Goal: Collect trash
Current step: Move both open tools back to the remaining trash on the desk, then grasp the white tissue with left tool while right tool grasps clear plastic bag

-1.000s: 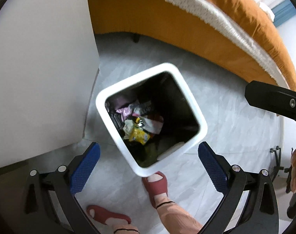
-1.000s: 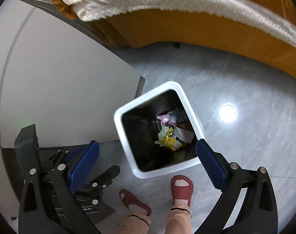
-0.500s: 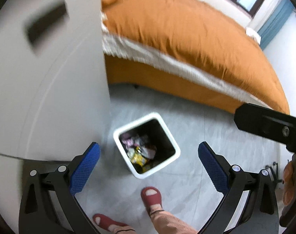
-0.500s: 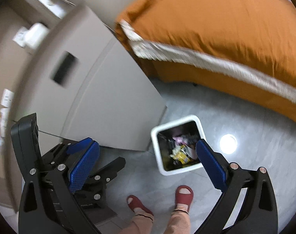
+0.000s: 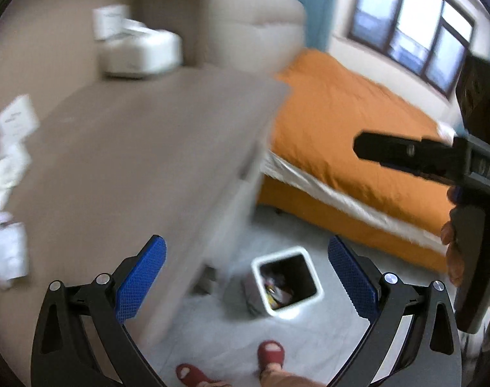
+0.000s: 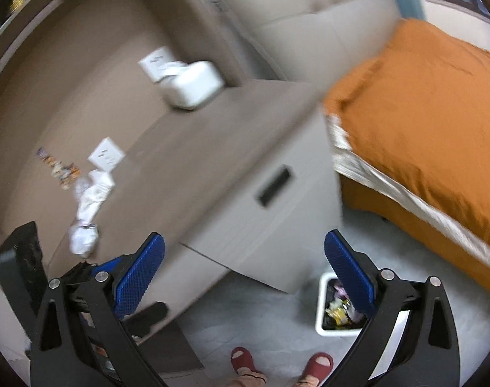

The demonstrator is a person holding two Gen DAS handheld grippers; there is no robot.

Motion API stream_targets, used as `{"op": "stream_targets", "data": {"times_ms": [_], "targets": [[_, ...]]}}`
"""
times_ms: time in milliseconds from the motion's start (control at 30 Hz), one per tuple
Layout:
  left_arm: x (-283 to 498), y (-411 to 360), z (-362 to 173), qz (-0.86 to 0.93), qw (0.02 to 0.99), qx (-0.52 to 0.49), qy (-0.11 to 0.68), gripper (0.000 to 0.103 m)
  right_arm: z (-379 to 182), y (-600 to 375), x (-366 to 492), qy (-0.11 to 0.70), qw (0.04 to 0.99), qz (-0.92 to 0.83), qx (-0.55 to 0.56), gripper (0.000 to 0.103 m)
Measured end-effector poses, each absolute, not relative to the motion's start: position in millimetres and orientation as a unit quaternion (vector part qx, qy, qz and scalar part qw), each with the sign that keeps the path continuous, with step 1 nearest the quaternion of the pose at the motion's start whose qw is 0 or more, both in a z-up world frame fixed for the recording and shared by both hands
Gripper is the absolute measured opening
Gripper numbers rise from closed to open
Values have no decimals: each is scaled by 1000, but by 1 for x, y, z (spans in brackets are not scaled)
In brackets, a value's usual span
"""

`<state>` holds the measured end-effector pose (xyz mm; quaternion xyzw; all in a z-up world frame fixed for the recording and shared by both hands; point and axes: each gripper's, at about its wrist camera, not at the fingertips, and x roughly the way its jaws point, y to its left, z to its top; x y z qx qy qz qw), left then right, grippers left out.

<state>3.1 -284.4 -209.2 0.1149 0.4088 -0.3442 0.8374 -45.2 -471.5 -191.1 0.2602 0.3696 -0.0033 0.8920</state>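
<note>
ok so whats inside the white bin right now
The bin holds a small heap of crumpled wrappers, yellow and pink among them, against dark inner walls. In the right wrist view a blue finger pad covers part of the opening; what lies under the heap is hidden.

On your brown cabinet top, crumpled white paper lies toward nine o'clock, with a blurred white box farther back at eleven o'clock. On the pale floor at five o'clock stands the white bin, trash inside, just in front of your red slippers. The orange bed fills two o'clock.
</note>
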Motion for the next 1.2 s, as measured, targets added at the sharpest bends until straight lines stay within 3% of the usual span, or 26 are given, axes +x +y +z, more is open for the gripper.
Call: {"op": "stream_targets", "data": {"times_ms": [300, 533, 800, 1200], "targets": [[57, -137, -148, -190, 916, 83, 343, 98, -149, -356, 26, 367, 898, 138, 199, 99], [112, -41, -137, -132, 930, 62, 338, 98, -146, -252, 59, 385, 892, 202, 124, 99], [167, -13, -162, -174, 918, 68, 349, 98, -169, -177, 91, 413, 884, 200, 85, 99], [226, -16, -206, -232, 888, 75, 389, 98, -199, -147, 126, 448, 878, 151, 69, 99]]}}
